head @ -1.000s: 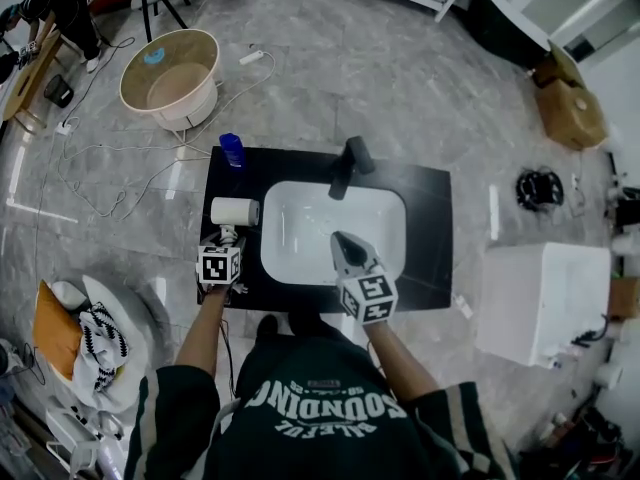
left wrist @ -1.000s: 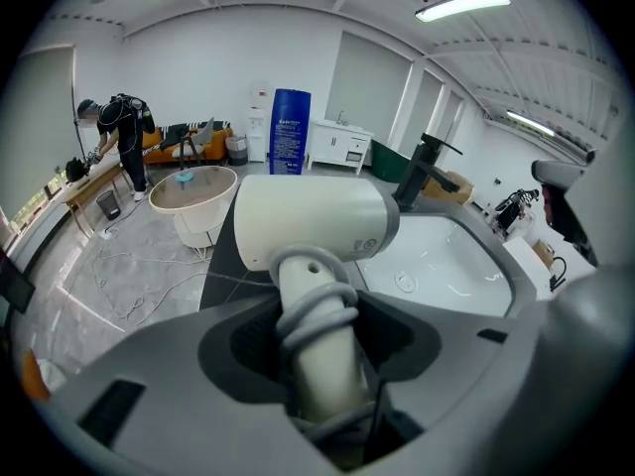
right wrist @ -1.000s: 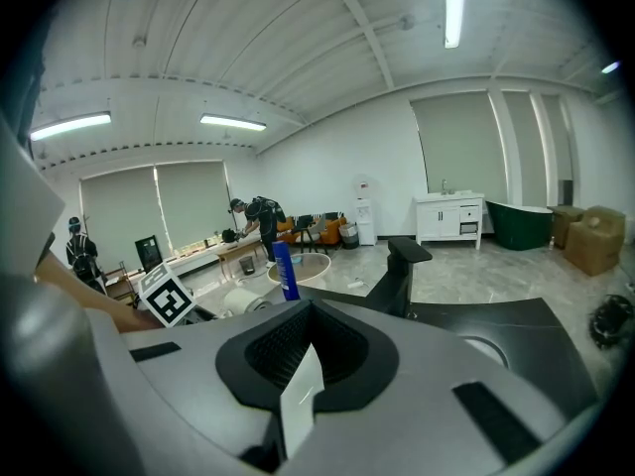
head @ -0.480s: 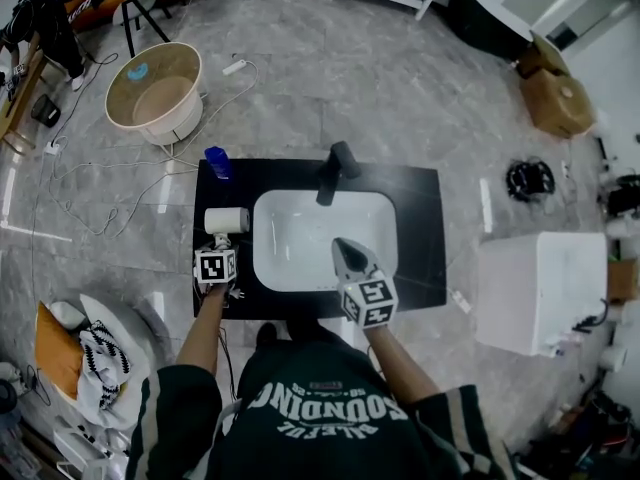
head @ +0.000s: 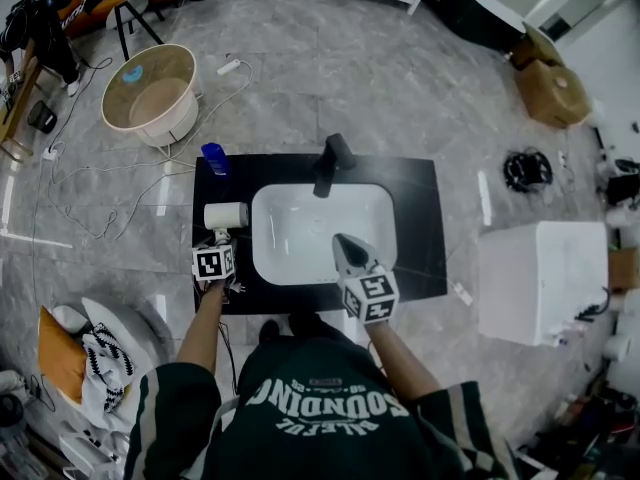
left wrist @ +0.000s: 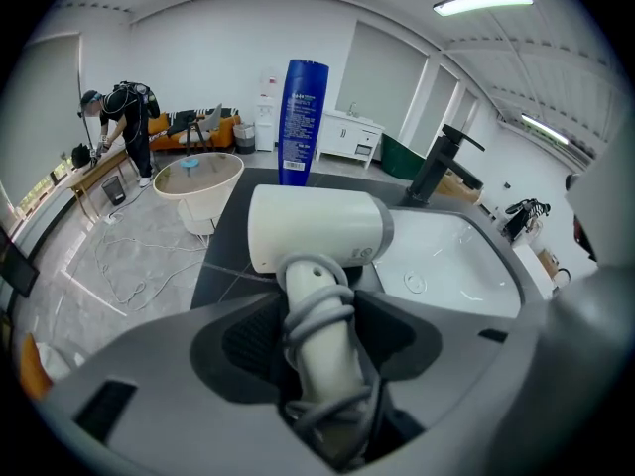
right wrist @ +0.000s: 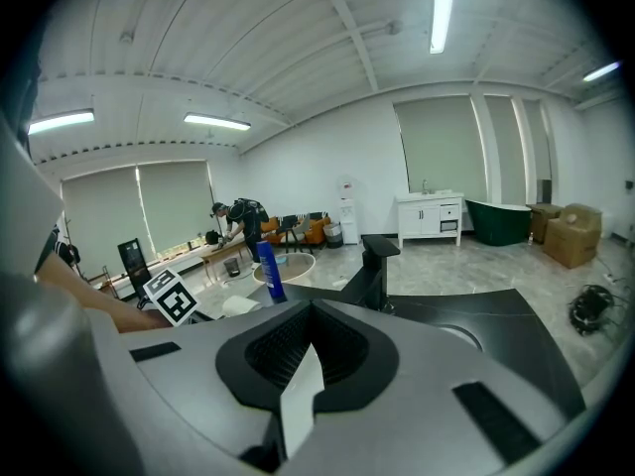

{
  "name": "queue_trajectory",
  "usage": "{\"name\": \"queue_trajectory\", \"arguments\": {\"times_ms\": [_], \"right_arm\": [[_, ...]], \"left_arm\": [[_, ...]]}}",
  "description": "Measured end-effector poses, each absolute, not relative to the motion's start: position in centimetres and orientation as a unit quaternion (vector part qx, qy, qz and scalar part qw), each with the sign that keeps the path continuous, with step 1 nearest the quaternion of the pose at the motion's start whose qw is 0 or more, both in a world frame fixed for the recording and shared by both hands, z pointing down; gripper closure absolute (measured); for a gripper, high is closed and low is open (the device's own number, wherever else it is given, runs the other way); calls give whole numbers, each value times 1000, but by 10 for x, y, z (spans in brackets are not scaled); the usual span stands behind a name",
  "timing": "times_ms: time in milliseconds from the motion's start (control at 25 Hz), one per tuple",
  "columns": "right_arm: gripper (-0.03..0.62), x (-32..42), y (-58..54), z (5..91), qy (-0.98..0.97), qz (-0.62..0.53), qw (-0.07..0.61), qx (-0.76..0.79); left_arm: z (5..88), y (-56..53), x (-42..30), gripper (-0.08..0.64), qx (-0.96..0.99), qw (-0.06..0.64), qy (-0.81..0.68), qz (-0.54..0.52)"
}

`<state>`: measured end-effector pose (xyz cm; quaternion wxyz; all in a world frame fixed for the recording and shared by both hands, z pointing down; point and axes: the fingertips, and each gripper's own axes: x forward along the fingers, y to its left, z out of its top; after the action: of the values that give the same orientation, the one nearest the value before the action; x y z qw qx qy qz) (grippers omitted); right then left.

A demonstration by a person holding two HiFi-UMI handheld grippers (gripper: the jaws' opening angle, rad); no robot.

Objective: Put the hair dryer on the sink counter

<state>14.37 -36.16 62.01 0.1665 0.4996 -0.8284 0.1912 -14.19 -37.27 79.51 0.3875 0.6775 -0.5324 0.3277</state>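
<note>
The white hair dryer (head: 226, 214) lies with its barrel across the left part of the black sink counter (head: 422, 218), beside the white basin (head: 320, 230). My left gripper (head: 222, 240) is shut on its handle, which has the grey cord wound round it. In the left gripper view the hair dryer (left wrist: 313, 226) fills the middle, its handle running down between the jaws of the left gripper (left wrist: 316, 340). Over the basin's front edge my right gripper (head: 340, 240) points forward, shut and holding nothing. The right gripper (right wrist: 298, 385) shows its jaws pressed together.
A blue bottle (head: 213, 158) stands at the counter's back left corner. The black faucet (head: 330, 163) rises behind the basin. On the floor are a round beige tub (head: 150, 88), loose cables (head: 90, 183) and a white box (head: 540, 278) to the right.
The head view has shifted a little. Both grippers and the hair dryer keep the same places relative to the sink.
</note>
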Motion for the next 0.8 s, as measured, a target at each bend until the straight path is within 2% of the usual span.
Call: {"name": "queue_trajectory", "arguments": {"times_ms": [200, 480, 600, 720, 800], "right_arm": [[592, 138, -362, 610, -832, 187, 159, 497], [592, 137, -379, 593, -837, 168, 138, 501], [594, 140, -388, 585, -837, 161, 128, 507], [592, 141, -392, 575, -838, 153, 121, 510], [594, 143, -393, 566, -838, 144, 117, 513]], "left_arm": [[763, -365, -149, 341, 694, 350, -553, 299], [678, -380, -137, 346, 762, 273, -547, 213], [646, -384, -121, 473, 785, 245, -534, 195], [619, -386, -104, 542, 799, 207, -527, 201], [601, -387, -90, 558, 808, 186, -524, 193]]}}
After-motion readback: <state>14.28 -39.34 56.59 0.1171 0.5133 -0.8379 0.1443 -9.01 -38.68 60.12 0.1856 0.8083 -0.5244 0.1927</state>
